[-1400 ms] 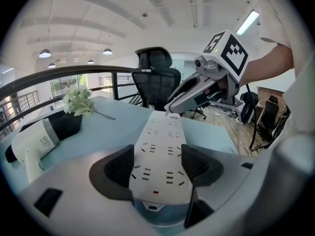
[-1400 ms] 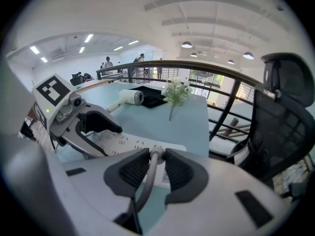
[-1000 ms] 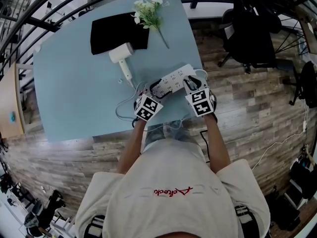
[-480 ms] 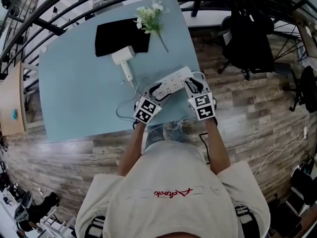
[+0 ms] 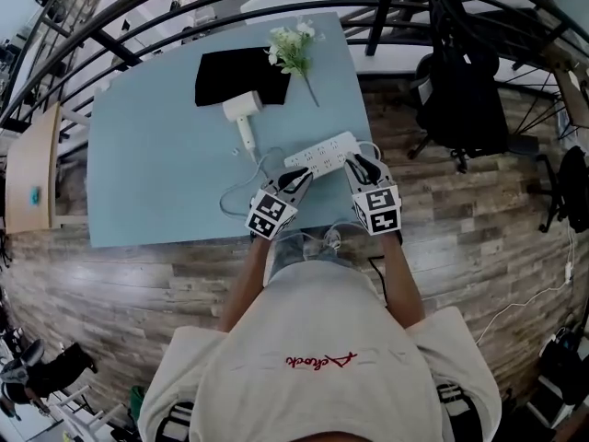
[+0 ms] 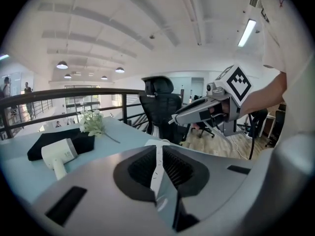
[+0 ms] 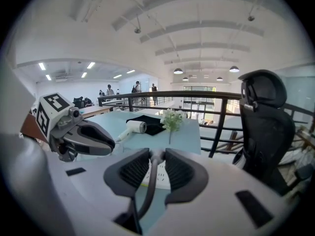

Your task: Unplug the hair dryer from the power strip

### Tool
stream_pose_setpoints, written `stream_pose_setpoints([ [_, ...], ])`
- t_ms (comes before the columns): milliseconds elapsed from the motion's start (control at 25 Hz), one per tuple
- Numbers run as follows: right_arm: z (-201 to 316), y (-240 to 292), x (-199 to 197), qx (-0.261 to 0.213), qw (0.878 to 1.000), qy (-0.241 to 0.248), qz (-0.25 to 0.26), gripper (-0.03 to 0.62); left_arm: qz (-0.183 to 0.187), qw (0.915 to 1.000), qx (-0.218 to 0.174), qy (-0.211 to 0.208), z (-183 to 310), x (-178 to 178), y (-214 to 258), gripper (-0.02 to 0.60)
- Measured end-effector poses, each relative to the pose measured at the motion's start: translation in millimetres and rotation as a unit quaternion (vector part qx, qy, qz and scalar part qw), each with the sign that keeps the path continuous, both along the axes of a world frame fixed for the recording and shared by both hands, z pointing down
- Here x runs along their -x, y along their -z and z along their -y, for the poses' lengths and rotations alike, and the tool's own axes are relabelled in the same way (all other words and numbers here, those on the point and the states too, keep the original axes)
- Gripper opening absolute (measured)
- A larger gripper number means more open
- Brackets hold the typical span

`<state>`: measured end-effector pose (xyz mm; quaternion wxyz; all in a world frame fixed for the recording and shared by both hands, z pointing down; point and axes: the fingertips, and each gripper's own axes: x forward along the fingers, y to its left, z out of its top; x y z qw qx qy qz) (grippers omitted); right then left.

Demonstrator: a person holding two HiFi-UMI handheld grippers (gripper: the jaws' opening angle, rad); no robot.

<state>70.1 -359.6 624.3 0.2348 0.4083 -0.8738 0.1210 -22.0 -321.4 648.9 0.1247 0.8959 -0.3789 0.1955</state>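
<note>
The white power strip (image 5: 322,153) lies near the blue table's front edge. The white hair dryer (image 5: 241,113) rests behind it, and its thin cord loops towards the strip's left end. My left gripper (image 5: 299,175) is at that left end with its jaws closing to a thin slit. In the left gripper view only the white of the strip (image 6: 157,143) shows through the slit, and I see nothing gripped. My right gripper (image 5: 357,161) is at the strip's right end, shut on the strip's grey cord (image 7: 147,191). I cannot make out the dryer's plug.
A black cloth (image 5: 235,76) and a sprig of white flowers (image 5: 293,46) lie at the table's back. A black office chair (image 5: 460,72) stands on the wooden floor to the right. A dark railing (image 7: 216,127) runs behind the table. A wooden side surface (image 5: 28,182) adjoins the table's left.
The left gripper's fingers stood spread round the strip's left end and have now come together. Both grippers have risen a little, and the head camera has shifted.
</note>
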Motion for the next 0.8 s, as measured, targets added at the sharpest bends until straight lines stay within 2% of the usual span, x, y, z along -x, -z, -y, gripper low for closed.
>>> stream_pose_setpoints([
  [200,-15.2,21.2,-4.7,-0.028,0.999,-0.002,0.028,0.114,-0.037,0.9982,-0.038,0.029,-15.7,0.1,32.7,0.029],
  [400,-28.6,45.2,-9.2,-0.057,0.997,-0.003,0.051,0.112,-0.053,0.9942,-0.078,0.052,-29.5,-0.3,67.1,0.028],
  [560,-38.0,61.1,-12.0,-0.075,0.995,-0.002,0.066,0.112,-0.052,0.9909,-0.103,0.069,-36.6,2.6,88.8,0.028],
  [800,-48.6,74.0,-18.3,-0.094,0.993,-0.01,0.077,0.112,-0.051,0.9902,-0.112,0.066,-45.5,-1.9,95.2,0.028],
])
